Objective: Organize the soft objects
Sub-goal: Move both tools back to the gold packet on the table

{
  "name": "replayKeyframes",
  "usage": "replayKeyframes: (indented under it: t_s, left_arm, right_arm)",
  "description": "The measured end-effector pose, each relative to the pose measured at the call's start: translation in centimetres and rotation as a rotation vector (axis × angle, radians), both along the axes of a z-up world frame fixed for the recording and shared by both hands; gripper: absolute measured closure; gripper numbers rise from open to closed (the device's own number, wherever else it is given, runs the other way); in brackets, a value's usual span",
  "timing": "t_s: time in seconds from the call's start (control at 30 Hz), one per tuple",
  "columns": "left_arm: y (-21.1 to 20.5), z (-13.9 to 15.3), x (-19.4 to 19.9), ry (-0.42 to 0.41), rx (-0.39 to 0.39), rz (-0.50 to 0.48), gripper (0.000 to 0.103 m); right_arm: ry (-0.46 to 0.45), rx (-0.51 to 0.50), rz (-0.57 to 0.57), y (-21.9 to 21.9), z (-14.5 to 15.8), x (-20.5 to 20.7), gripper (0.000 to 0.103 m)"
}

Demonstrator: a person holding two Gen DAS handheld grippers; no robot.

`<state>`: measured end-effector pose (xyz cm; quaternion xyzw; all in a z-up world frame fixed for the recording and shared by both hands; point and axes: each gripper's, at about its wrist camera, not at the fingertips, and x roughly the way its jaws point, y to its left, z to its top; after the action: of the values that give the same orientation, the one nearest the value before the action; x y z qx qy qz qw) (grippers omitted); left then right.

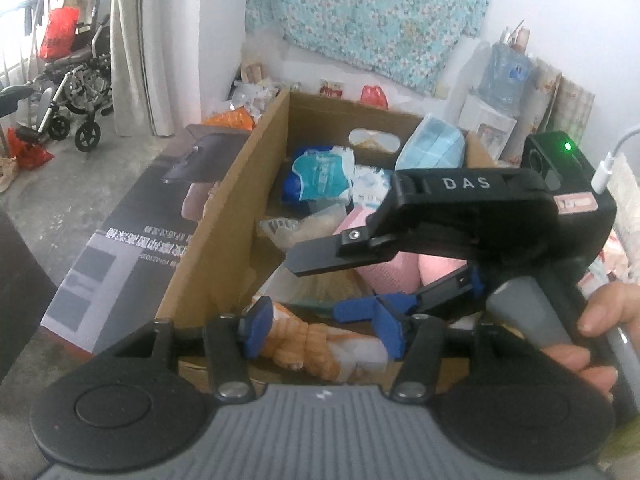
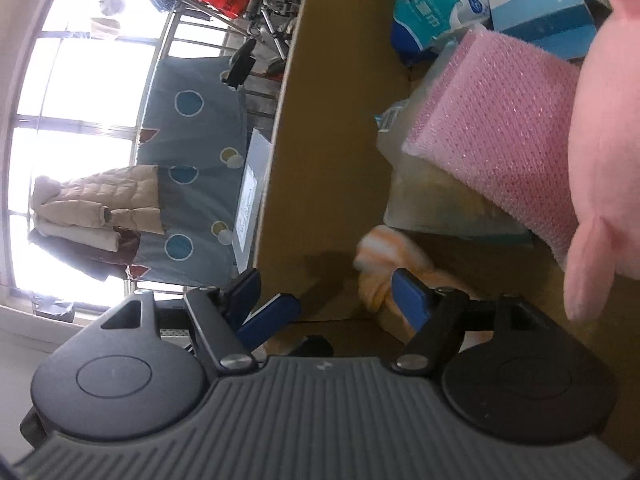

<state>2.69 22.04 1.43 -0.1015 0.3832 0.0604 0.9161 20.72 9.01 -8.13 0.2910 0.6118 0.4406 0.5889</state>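
Left wrist view: left claw [image 1: 322, 330] angled down over the near edge of the cardboard box [image 1: 224, 216]. Blue pads spread, with the orange-and-white plush [image 1: 308, 344] lying between them at the near end of the box; the left pad [image 1: 256, 326] looks clear of it, contact at the right pad is hard to judge. No visible squeeze on the toy. The right claw [image 1: 340, 288] crosses the frame from the right, body near level and rolled on its side, fingers reaching in over the box just beyond the plush, jaws apart. A hand [image 1: 600, 344] wraps its grey handle at the right edge. Further in the box: a pink plush [image 1: 396, 272], blue-and-white packets [image 1: 320, 176], a stack of face masks [image 1: 434, 148]. A wheelchair [image 1: 76, 92] stands far left on the floor.

Right wrist view: camera rolled, so the window sits on the left. Right claw [image 2: 346, 300] spread wide, nothing pinched. The orange-and-white plush [image 2: 384, 256] lies on the box floor just ahead, beside the right pad [image 2: 410, 294]. A second blue finger [image 2: 272, 316], the left claw's, pokes in lower left. The pink plush [image 2: 604, 168] fills the right edge, resting on a pink knitted bundle [image 2: 492, 136]; blue packets [image 2: 432, 8] sit further away.
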Motion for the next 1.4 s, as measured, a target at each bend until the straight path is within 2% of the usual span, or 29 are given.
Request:
replayKeyframes:
  t_s: [0.17,0.37,0.5,0.6,0.67,0.8,0.93,1.1,1.2,1.3,1.4]
  left_arm:
    - [-1.0,1.8,-1.4,-0.081,0.010,-0.005,0.035]
    - [-4.3,4.3,-3.1,-0.189,0.028,-0.084,0.025]
    - [-7.6,5.4,-3.9,-0.253,-0.013,-0.168,0.014]
    - [-11.0,5.4,-4.2,-0.289,-0.048,-0.269,0.008]
    - [-13.7,5.0,-4.2,-0.299,-0.065,-0.355,0.005]
    - [-19.5,3.4,-3.9,-0.296,-0.066,-0.516,0.003]
    - [-24.9,1.2,-3.2,-0.280,-0.076,-0.651,0.003]
    - [-30.8,-2.7,-2.2,-0.210,-0.114,-0.783,0.003]
    - [-33.2,-5.3,-1.4,-0.159,-0.112,-0.790,0.007]
    - [-34.6,-7.6,-0.1,-0.099,-0.110,-0.768,0.016]
    - [-34.6,-9.3,0.9,-0.070,-0.119,-0.735,0.024]
  right_arm:
    - [-0.066,0.050,-0.010,-2.5,2.5,-0.5,0.029]
    - [-0.133,0.173,-0.064,-9.4,6.4,-1.5,0.026]
    - [-0.198,0.264,-0.142,-17.0,9.1,-2.9,0.021]
    - [-0.280,0.291,-0.234,-23.4,10.7,-4.8,0.015]
    - [-0.356,0.281,-0.317,-28.2,11.6,-6.6,0.014]
    - [-0.512,0.197,-0.532,-37.6,12.8,-11.4,0.012]
    - [-0.573,0.099,-0.699,-43.7,11.6,-15.9,0.010]
    - [-0.510,0.030,-0.820,-47.3,7.3,-19.0,0.010]
    - [-0.473,-0.004,-0.850,-47.8,4.8,-18.8,0.010]
    - [-0.463,-0.034,-0.855,-46.5,2.5,-18.9,0.015]
    - [-0.484,-0.065,-0.834,-45.4,1.3,-18.0,0.028]
